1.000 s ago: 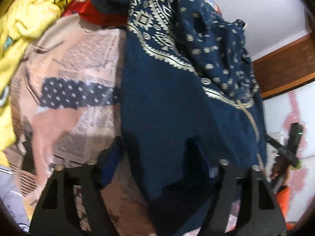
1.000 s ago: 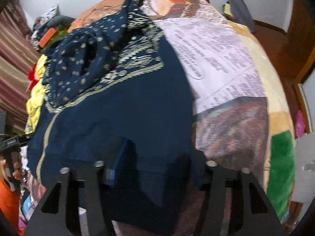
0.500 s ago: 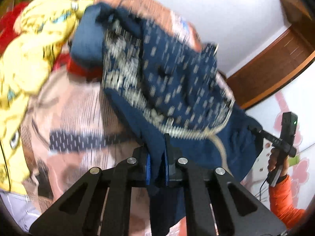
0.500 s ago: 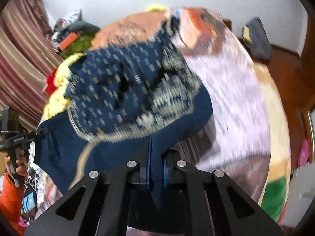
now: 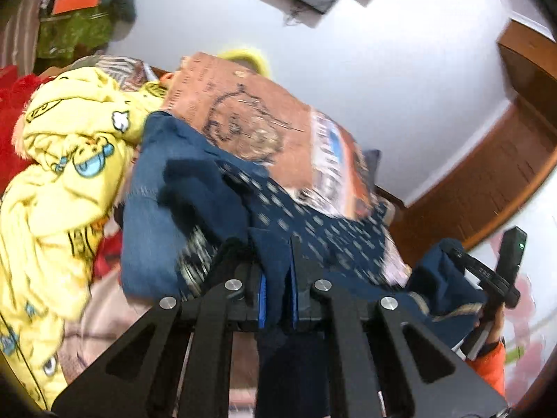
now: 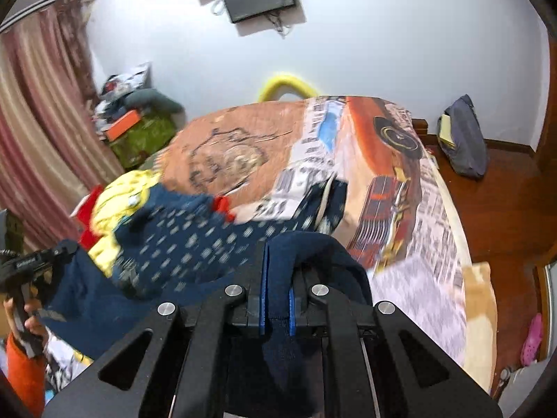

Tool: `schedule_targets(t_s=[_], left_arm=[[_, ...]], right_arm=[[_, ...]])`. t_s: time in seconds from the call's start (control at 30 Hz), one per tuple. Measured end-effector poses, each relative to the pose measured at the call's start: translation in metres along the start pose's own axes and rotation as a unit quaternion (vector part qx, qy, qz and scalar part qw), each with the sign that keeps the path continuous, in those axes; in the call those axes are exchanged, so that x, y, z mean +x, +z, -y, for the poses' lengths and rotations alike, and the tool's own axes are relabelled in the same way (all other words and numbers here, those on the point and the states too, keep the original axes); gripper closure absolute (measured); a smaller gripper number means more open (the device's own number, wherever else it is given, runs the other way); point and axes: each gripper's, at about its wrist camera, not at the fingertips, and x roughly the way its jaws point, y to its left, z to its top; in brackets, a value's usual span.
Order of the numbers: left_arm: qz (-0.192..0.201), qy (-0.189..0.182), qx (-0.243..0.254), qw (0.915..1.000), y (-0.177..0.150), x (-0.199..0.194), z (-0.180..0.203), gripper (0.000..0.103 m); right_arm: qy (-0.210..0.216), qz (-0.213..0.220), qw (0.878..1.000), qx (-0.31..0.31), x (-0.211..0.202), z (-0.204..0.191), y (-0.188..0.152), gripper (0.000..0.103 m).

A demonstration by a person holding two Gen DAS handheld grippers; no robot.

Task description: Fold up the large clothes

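Both hand-held grippers are clamping the hem of the navy dress: the left hand-held gripper [image 5: 276, 278] and the right hand-held gripper [image 6: 276, 282] are each pinching a fold of plain blue cloth between their pads. The dress [image 6: 195, 244] is hanging between them, its patterned top trailing on the bed [image 6: 400, 181] beside the yellow garment [image 5: 69, 174].

To do this lift well: keeping both corners level and the hem taut, raising until the top is clearing the pile, then laying it flat.

Against a second ago, the jaws were standing wide around the flat hem; they have just been closing onto it, and the dress is now rising off the bed.
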Motion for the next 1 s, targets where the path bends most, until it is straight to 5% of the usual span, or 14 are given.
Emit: schedule_targets(t_s=[0.17, 0.3, 0.63, 0.7, 0.77, 0.83, 1.0], left_arm=[[-0.027, 0.051, -0.049, 0.9971, 0.023, 0.067, -0.050, 0.094], [-0.057, 0.056, -0.072, 0.9942, 0.013, 0.107, -0.078, 0.093], [-0.066, 0.127, 0.062, 0.9877, 0.001, 0.094, -0.035, 0.088], [-0.066, 0.135, 0.084, 0.9851, 0.000, 0.086, -0.024, 0.078], [-0.056, 0.141, 0.102, 0.9831, -0.002, 0.072, -0.013, 0.055], [-0.021, 0.153, 0.122, 0.9804, -0.007, 0.051, 0.000, 0.032], [-0.001, 0.123, 0.136, 0.9829, -0.022, 0.022, 0.022, 0.026]], right_arm=[[-0.032, -0.032, 0.999, 0.030, 0.066, 0.030, 0.018, 0.095], [-0.025, -0.079, 0.994, 0.071, 0.114, 0.059, 0.012, 0.095], [-0.016, -0.121, 0.990, 0.071, 0.110, 0.067, 0.012, 0.089], [-0.034, -0.125, 0.990, 0.057, 0.102, 0.063, 0.015, 0.078], [-0.074, -0.110, 0.991, 0.019, 0.086, 0.053, 0.016, 0.060], [-0.099, -0.078, 0.992, -0.025, 0.060, 0.039, 0.014, 0.054], [-0.076, -0.055, 0.993, -0.074, 0.021, 0.008, -0.005, 0.053]])
